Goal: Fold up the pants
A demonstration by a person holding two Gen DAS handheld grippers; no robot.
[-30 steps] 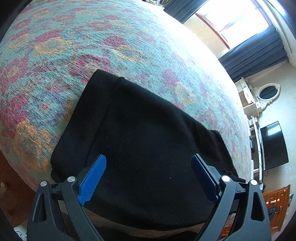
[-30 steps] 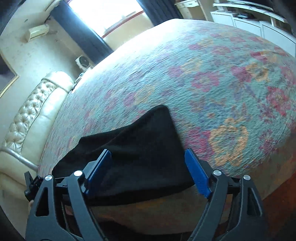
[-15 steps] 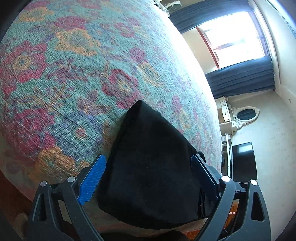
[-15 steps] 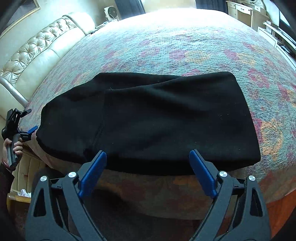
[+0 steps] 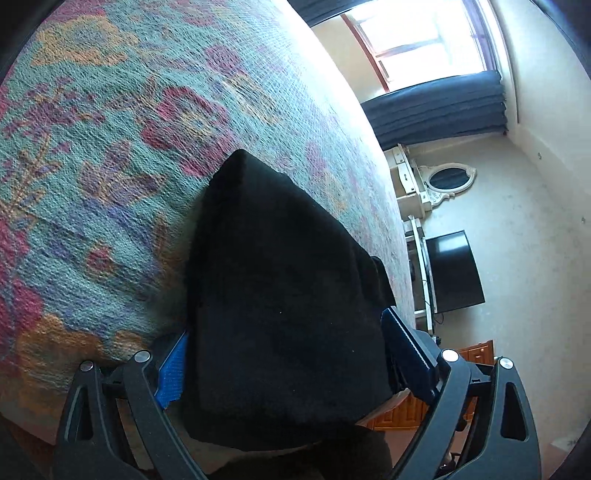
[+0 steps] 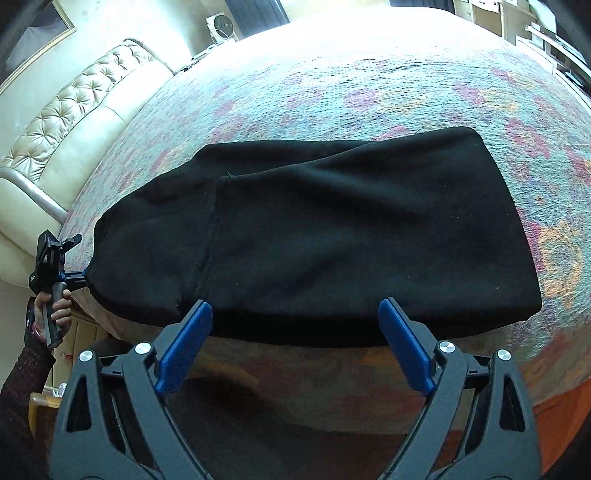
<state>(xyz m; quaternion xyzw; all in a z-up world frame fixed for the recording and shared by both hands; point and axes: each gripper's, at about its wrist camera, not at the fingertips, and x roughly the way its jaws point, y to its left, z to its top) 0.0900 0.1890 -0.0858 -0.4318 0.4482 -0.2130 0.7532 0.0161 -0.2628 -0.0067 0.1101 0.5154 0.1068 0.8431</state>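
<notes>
Hard daylight pours from the window (image 5: pixel 432 40) at one o'clock, washing the far bedspread (image 5: pixel 325 74) white. The black pants (image 6: pixel 332 229) swallow nearly all detail. Fisheye bending and dark vignetting crowd every corner; both views stay sharp.

Floral bedspread (image 5: pixel 110 166) in teal, red and orange across the bed. Cream tufted headboard (image 6: pixel 74 122) at one side. Bright window (image 5: pixel 424 40) with dark blue curtain (image 5: pixel 439 107); below, oval mirror (image 5: pixel 448 179), black television (image 5: pixel 454 271), white fan (image 6: pixel 221 26) by the wall.
</notes>
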